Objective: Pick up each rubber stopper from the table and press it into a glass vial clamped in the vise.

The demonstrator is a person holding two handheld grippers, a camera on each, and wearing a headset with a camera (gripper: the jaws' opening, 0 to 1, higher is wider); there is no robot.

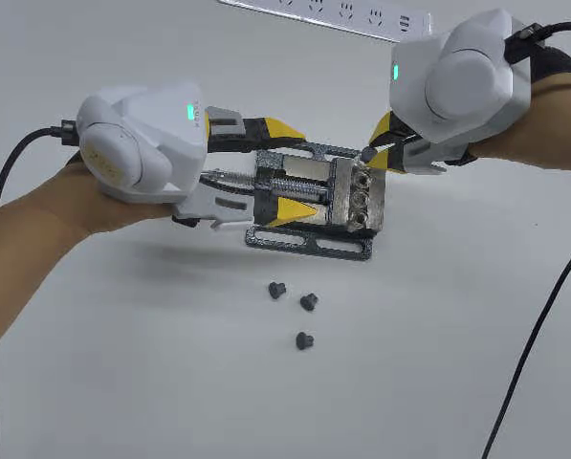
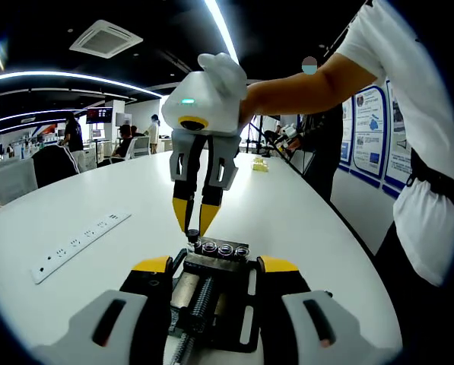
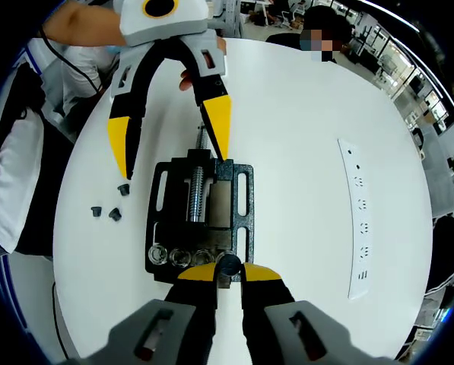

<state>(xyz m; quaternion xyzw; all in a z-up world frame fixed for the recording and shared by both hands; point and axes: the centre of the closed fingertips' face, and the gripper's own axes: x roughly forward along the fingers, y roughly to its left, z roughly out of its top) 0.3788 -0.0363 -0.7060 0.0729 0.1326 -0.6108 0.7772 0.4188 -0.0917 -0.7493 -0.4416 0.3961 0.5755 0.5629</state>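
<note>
Seating a small dark rubber stopper (image 3: 228, 264), clenched in my right gripper (image 3: 228, 269), at the end of the clear glass vials (image 3: 179, 256) in the black metal vise (image 3: 242, 190); my left gripper (image 2: 215, 266) is spread astride it. Next, push straight down.

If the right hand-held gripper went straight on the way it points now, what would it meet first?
Probably the vise, at the end of its row of three open vials: the rubber stopper in the right hand-held gripper would touch there first. Any vial mouth underneath is hidden.
</note>
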